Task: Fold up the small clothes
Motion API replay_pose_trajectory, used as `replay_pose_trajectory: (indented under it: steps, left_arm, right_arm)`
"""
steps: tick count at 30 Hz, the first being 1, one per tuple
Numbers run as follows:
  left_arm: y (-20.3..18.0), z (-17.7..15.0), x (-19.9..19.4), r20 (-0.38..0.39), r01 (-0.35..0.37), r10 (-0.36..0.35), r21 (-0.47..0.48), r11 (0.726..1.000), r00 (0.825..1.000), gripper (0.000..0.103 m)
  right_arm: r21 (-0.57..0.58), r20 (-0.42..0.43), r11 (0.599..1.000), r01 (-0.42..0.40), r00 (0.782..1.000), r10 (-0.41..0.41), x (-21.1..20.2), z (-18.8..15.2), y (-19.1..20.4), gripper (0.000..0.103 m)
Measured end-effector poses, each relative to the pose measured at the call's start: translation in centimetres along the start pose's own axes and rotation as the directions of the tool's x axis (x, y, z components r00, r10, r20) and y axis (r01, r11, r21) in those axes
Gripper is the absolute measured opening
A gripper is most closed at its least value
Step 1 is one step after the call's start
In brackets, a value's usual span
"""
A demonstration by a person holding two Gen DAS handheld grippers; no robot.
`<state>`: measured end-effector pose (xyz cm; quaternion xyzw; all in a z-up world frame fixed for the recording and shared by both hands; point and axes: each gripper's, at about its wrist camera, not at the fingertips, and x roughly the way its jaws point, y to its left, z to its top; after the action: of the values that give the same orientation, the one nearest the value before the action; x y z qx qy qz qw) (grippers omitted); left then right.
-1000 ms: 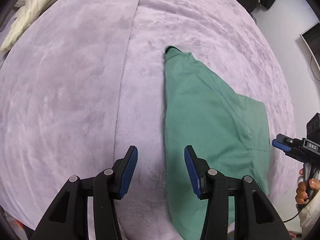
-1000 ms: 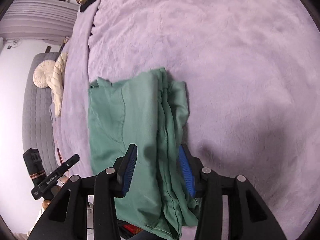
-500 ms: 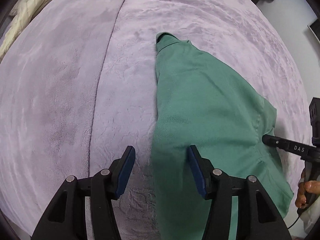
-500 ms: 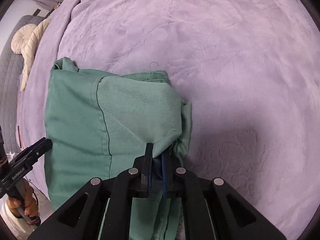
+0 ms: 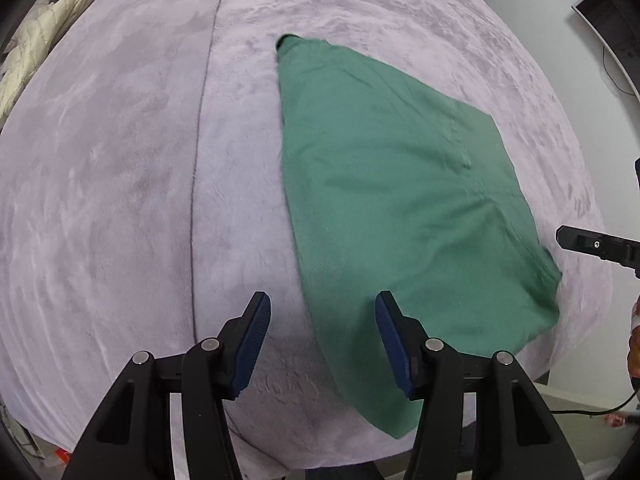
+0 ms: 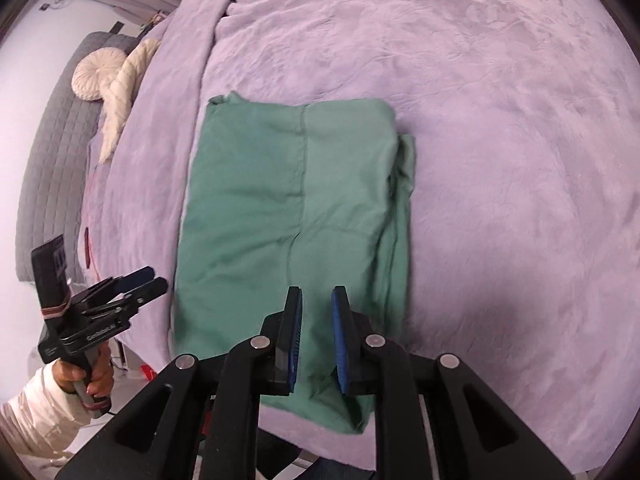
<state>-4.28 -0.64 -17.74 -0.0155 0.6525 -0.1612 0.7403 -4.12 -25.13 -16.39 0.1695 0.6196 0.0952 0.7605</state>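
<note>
A green garment (image 5: 392,184) lies folded flat on the lilac blanket (image 5: 120,160). In the right wrist view the garment (image 6: 296,208) shows as a rectangle with extra layers bunched along its right edge. My left gripper (image 5: 320,308) is open, hovering over the garment's near left edge without touching it. My right gripper (image 6: 316,304) is partly open above the garment's near end, with nothing between its pads. The left gripper also shows in the right wrist view (image 6: 148,280), and the right one at the edge of the left wrist view (image 5: 560,236).
A cream cushion (image 6: 96,76) and a cream knitted throw (image 6: 124,92) lie by a grey quilted headboard (image 6: 52,160). The bed's edge runs just below both grippers. A white wall (image 5: 580,60) stands beyond the bed's right side.
My right gripper, shut on the garment's folded edge half a second ago, has opened and let it drop flat. My left gripper has stayed open and drifted slightly.
</note>
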Motion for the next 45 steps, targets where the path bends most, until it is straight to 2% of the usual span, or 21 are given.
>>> replay_pose_trajectory:
  steps: [2,4,7,8,9,12,14,18,20,26,31,32,34,35,36,37,38,45]
  left_arm:
    - [-0.9,-1.6,1.2,-0.041,-0.002,0.003,0.023,1.000,0.999,0.056]
    - [-1.3,-2.8,1.9,-0.039,-0.020,0.022,0.040,0.999,0.999,0.057]
    - [-1.0,-3.7,2.2,-0.007,-0.031,0.031,0.029,0.999,0.999,0.062]
    - [-0.8,-3.7,2.2,-0.002,-0.037,0.037,0.018,0.999,0.999,0.070]
    - [-0.6,-3.7,2.2,-0.004,-0.030,0.030,0.006,1.000,1.000,0.071]
    - [-0.6,-3.8,1.9,-0.012,-0.021,0.021,-0.002,1.000,1.000,0.071]
    - [-0.8,-3.8,1.4,-0.010,-0.034,0.034,0.003,0.999,0.999,0.071]
    - [-0.7,-3.6,0.3,-0.011,-0.063,0.062,-0.004,0.998,0.998,0.071]
    - [-0.6,-3.4,-0.6,0.004,-0.080,0.080,-0.010,0.997,0.997,0.071]
    - [0.1,-2.6,-2.9,0.063,-0.109,0.112,-0.043,0.993,0.992,0.071]
    - [-0.4,-2.3,-3.1,0.051,-0.131,0.133,-0.049,0.990,0.990,0.071]
    - [-0.5,-2.3,-3.3,0.056,-0.131,0.133,-0.052,0.990,0.989,0.071]
    - [-0.9,-2.3,-3.4,0.056,-0.132,0.135,-0.050,0.990,0.989,0.071]
    - [-0.9,-2.3,-3.4,0.054,-0.138,0.140,-0.044,0.989,0.989,0.071]
    - [-1.0,-2.3,-3.4,0.053,-0.149,0.151,-0.035,0.988,0.987,0.074]
    - [-1.1,-2.3,-3.5,0.056,-0.164,0.165,-0.030,0.986,0.985,0.081]
    - [-1.1,-2.3,-3.5,0.062,-0.174,0.176,-0.027,0.984,0.982,0.092]
    - [-1.3,-2.7,-3.6,0.051,-0.158,0.159,-0.029,0.987,0.986,0.094]
  right_arm:
    - [-0.037,-0.017,0.999,-0.009,1.000,0.008,0.5,-1.3,1.9,0.018]
    - [-0.090,-0.053,0.996,0.018,0.998,-0.022,1.7,-2.7,3.3,0.018]
    - [-0.121,-0.096,0.982,0.143,0.983,-0.155,3.9,-4.3,2.5,0.017]
    - [-0.108,-0.111,0.980,0.169,0.977,-0.181,4.8,-4.7,1.6,0.008]
    - [-0.085,-0.129,0.981,0.176,0.974,-0.186,5.6,-5.0,0.5,0.002]
    - [-0.001,-0.151,0.988,0.155,0.977,-0.153,7.1,-5.8,-2.3,0.000]
    - [0.024,-0.141,0.989,0.143,0.980,-0.139,6.9,-6.0,-2.7,0.000]
    - [0.026,-0.145,0.988,0.155,0.978,-0.150,6.1,-6.0,-2.5,0.000]
    - [0.041,-0.146,0.988,0.145,0.980,-0.138,5.5,-5.8,-2.1,0.003]
    - [0.071,-0.130,0.990,0.125,0.985,-0.115,3.5,-6.4,-1.6,0.004]
    - [0.088,-0.108,0.988,0.128,0.987,-0.119,1.9,-6.6,-1.1,0.006]
    - [0.082,-0.108,0.988,0.134,0.986,-0.125,1.8,-6.6,-1.0,0.011]
    - [0.069,-0.102,0.986,0.152,0.984,-0.144,2.0,-6.2,-0.5,0.038]
    - [0.064,-0.094,0.986,0.155,0.984,-0.149,1.8,-6.1,-0.3,0.062]
    - [0.058,-0.085,0.986,0.158,0.985,-0.152,1.6,-5.9,0.1,0.070]
    - [0.048,-0.077,0.986,0.161,0.985,-0.157,1.5,-5.9,0.7,0.070]
    - [0.040,-0.074,0.986,0.163,0.984,-0.160,1.6,-6.0,1.4,0.070]
    - [0.023,-0.079,0.983,0.180,0.981,-0.178,1.3,-5.5,1.9,0.070]
